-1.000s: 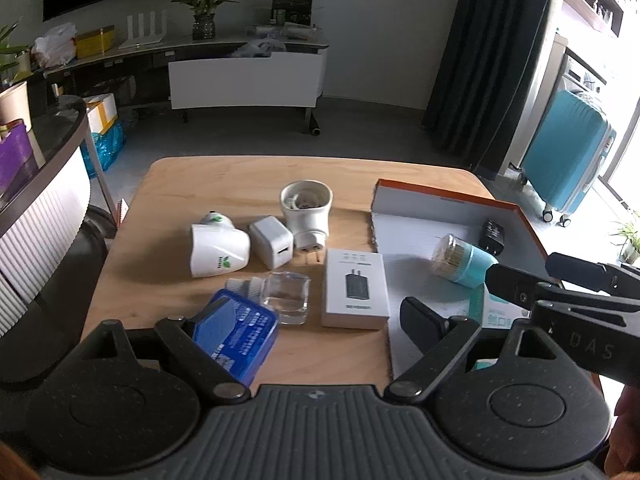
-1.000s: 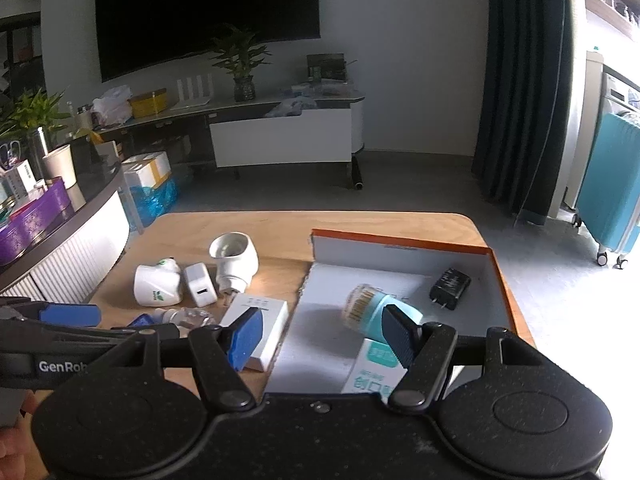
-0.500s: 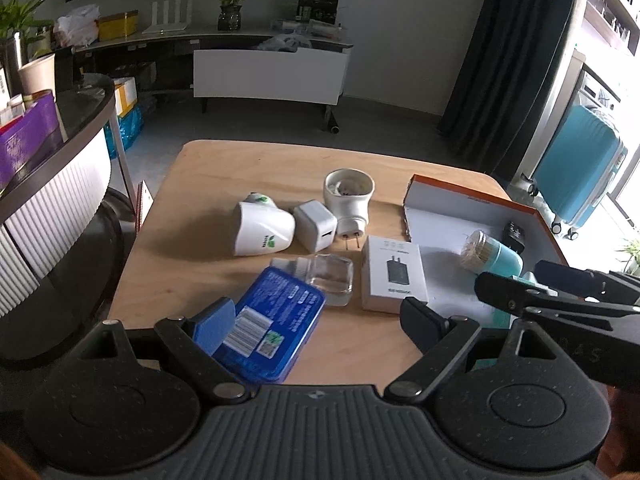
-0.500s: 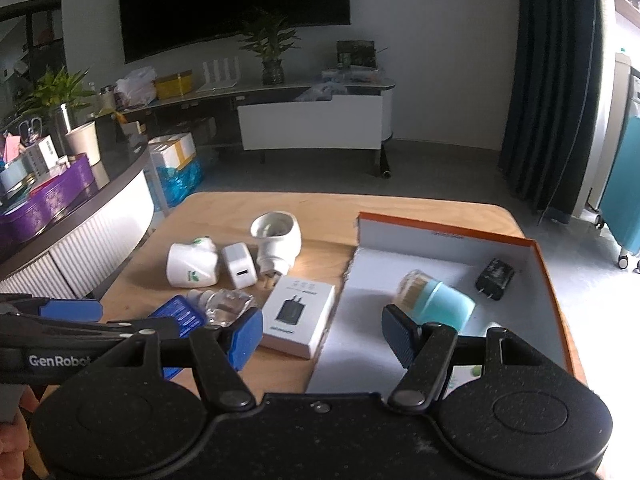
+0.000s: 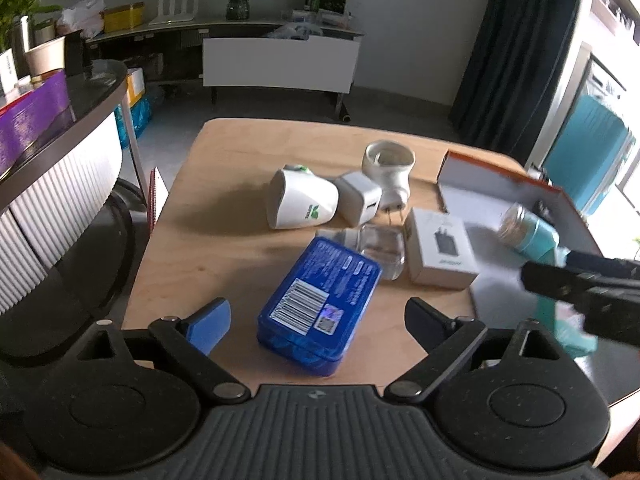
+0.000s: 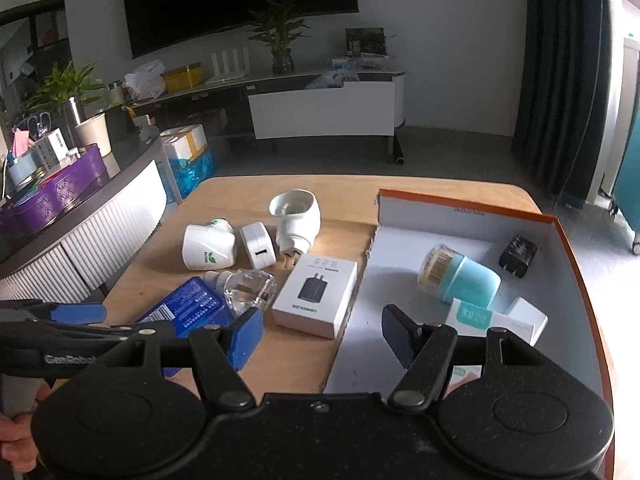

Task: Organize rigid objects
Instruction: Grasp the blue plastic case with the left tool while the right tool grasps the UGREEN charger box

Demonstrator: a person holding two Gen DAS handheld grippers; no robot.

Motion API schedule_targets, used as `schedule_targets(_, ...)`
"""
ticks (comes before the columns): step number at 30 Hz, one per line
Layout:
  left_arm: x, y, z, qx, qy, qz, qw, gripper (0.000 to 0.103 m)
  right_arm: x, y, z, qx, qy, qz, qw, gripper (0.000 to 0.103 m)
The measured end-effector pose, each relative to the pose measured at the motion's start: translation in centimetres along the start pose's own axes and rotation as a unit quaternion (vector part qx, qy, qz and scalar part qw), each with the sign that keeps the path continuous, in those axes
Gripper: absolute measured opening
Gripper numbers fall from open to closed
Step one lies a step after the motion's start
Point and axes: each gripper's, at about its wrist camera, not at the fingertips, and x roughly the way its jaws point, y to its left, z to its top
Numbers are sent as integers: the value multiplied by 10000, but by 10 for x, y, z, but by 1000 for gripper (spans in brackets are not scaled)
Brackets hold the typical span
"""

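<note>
Both tools spread wide, left (image 5: pixel 318 316) and right (image 6: pixel 320 334); only the right view shows the black charger (image 6: pixel 517 255) clearly.

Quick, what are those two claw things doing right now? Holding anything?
Left gripper: open, holding nothing; the blue box lies between its fingers.
Right gripper: open, empty, over the tray edge.

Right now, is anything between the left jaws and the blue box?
Nothing visible. The blue box lies flat on the table, directly ahead of the open left gripper; the clear bottle touches its far end.
</note>
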Motion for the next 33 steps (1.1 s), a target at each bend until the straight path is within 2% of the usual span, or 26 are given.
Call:
schedule_targets(7, 31, -5, -1, 506, 177, 88, 9985, 97, 4, -7, -2, 65, 82, -39, 9999, 79)
schedule_targets(10, 42, -8, 0, 684, 175, 186, 9973, 92, 7, -6, -1, 47, 109, -63, 9999, 79)
schedule_targets(11, 44, -8, 0, 693, 152, 184, 9973, 86, 9, -6, -1, 55, 138, -66, 9999, 79)
schedule_targets(12, 46, -7, -1, 674, 148, 152, 9975, 76, 12, -7, -1, 67, 170, -64, 9998, 79)
schedule_targets(14, 50, -3, -2, 566, 182, 16, 9982, 64, 17, -6, 1, 72, 205, -63, 9997, 79)
schedule_targets(19, 39, 7, -3, 300, 84, -69, 9995, 64, 37, -1, 10, 102, 337, -20, 9994, 79)
schedule_targets(26, 13, 21, -2, -27, -113, -43, 9999, 64, 89, 3, 28, 501, 707, -49, 9962, 79)
schedule_targets(33, 9, 22, 5, -153, -257, -32, 9995, 64, 134, 11, 36, 514, 1078, -422, 9919, 79)
